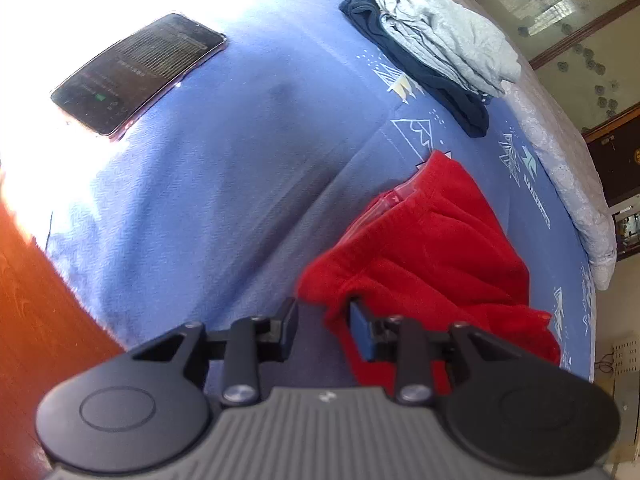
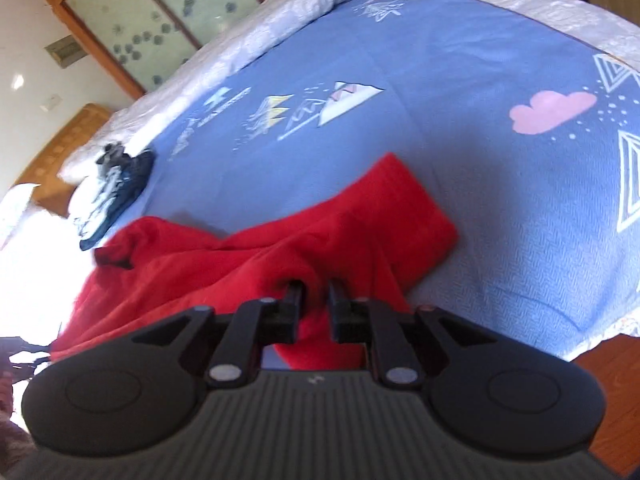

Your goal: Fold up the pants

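Note:
Red pants (image 1: 424, 248) lie bunched on a blue patterned bedspread (image 1: 224, 184). In the left wrist view my left gripper (image 1: 324, 326) is open at the near edge of the pants; its right finger touches the red cloth, its left finger is over bare bedspread. In the right wrist view the red pants (image 2: 280, 248) stretch from the middle to the left. My right gripper (image 2: 316, 308) has its jaws close together with a fold of red cloth pinched between them.
A black phone (image 1: 138, 74) lies on the bedspread at the far left. A stack of grey and navy folded clothes (image 1: 436, 48) sits at the far right, also seen in the right wrist view (image 2: 116, 188). A wooden floor (image 1: 36, 300) borders the bed.

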`<move>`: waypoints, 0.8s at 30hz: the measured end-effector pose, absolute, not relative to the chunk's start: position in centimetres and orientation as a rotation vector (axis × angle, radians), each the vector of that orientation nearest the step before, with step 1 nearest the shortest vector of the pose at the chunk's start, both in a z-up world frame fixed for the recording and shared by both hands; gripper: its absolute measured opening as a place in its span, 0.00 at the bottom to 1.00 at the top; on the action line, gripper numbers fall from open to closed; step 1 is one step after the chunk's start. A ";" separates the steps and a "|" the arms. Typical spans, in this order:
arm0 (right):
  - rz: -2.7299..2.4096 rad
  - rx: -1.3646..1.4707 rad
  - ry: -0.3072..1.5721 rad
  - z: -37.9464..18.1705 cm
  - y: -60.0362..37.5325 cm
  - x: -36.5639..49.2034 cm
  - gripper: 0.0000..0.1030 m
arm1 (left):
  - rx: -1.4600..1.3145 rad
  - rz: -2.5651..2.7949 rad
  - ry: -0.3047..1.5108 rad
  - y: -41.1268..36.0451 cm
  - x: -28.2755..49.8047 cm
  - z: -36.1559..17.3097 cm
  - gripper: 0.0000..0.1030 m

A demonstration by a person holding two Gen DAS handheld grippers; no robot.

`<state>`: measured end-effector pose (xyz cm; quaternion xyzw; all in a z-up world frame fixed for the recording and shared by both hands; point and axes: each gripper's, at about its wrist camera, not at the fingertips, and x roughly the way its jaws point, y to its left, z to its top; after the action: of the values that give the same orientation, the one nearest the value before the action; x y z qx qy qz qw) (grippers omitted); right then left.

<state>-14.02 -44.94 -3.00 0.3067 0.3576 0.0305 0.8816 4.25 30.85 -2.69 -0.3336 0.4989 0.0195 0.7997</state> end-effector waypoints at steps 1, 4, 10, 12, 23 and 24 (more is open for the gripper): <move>0.103 0.662 0.762 -2.2 -45.4 -13.8 0.48 | -0.700 0.060 1.057 31.3 3.9 -2.1 0.27; 0.211 0.613 0.750 1.6 -45.8 -14.4 0.56 | -0.653 0.151 0.970 33.8 2.1 0.7 0.29; 0.123 0.561 0.571 6.2 -46.9 -11.7 0.56 | -0.494 0.154 0.930 33.0 7.6 4.5 0.30; 0.072 0.517 0.612 5.9 -46.0 -8.4 0.56 | -0.421 0.058 0.927 29.6 11.8 4.8 0.38; 0.403 0.159 0.946 0.2 -31.4 5.6 0.56 | -0.127 -0.164 1.124 13.3 28.7 -2.4 0.60; 0.406 0.093 0.989 -0.8 -30.2 6.3 0.54 | -0.124 -0.186 1.163 12.8 28.8 -3.6 0.44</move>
<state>6.30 -30.20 -0.78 0.0445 0.4711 0.1934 0.8595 28.85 12.78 -3.56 -0.0583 0.5480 -0.0878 0.8298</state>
